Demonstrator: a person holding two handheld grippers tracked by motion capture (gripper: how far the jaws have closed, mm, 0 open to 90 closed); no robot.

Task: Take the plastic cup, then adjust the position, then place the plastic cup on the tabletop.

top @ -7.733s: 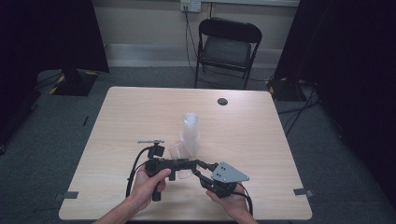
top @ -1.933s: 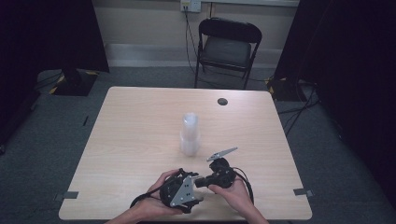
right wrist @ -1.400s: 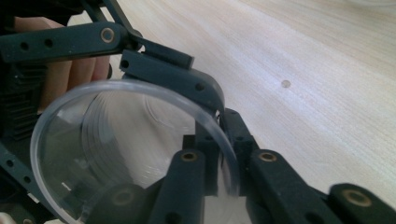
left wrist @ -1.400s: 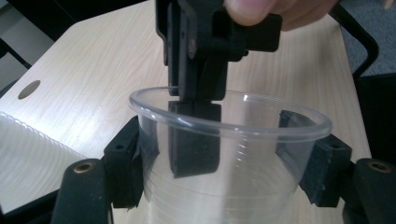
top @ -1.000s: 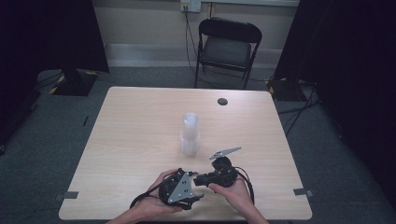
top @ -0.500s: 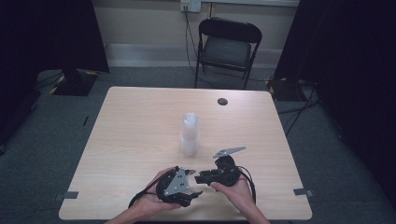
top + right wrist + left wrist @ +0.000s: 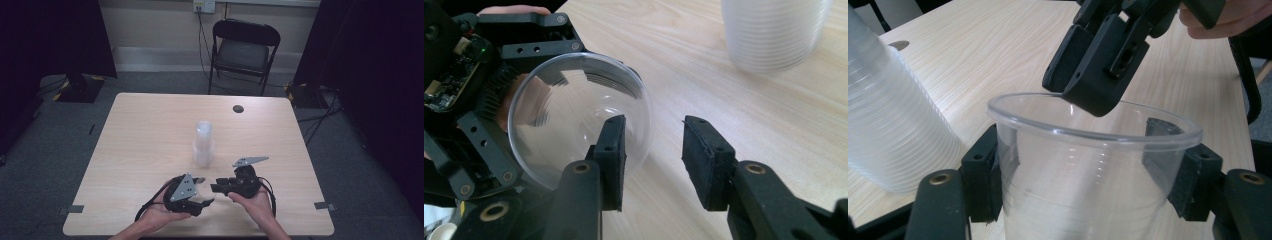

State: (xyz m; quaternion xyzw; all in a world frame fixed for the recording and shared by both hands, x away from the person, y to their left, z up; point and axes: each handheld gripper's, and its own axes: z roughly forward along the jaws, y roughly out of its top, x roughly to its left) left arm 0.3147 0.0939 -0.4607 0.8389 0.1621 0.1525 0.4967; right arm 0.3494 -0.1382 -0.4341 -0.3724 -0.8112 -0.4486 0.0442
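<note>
Gripping a single clear plastic cup by its sides, the left gripper kept it clamped near the front edge of the desk, the cup's mouth turned toward the other hand. The right gripper sat just beside it; its jaws had just been opening, and in the right gripper view one pad stood at the cup's rim while the other stood clear over bare wood, pressing on nothing. The left gripper view showed that same jaw tip hanging at the far lip of the cup. Behind both, near the middle of the desk, stood the stack of nested clear cups, upright and well apart from the grippers.

The step looked like a handover or a re-grip of the one cup taken off the stack. Next, the right gripper would likely need to straddle the rim wall, one pad inside and one outside, and close gently, since thin plastic buckles easily; only then should the left let go.
</note>
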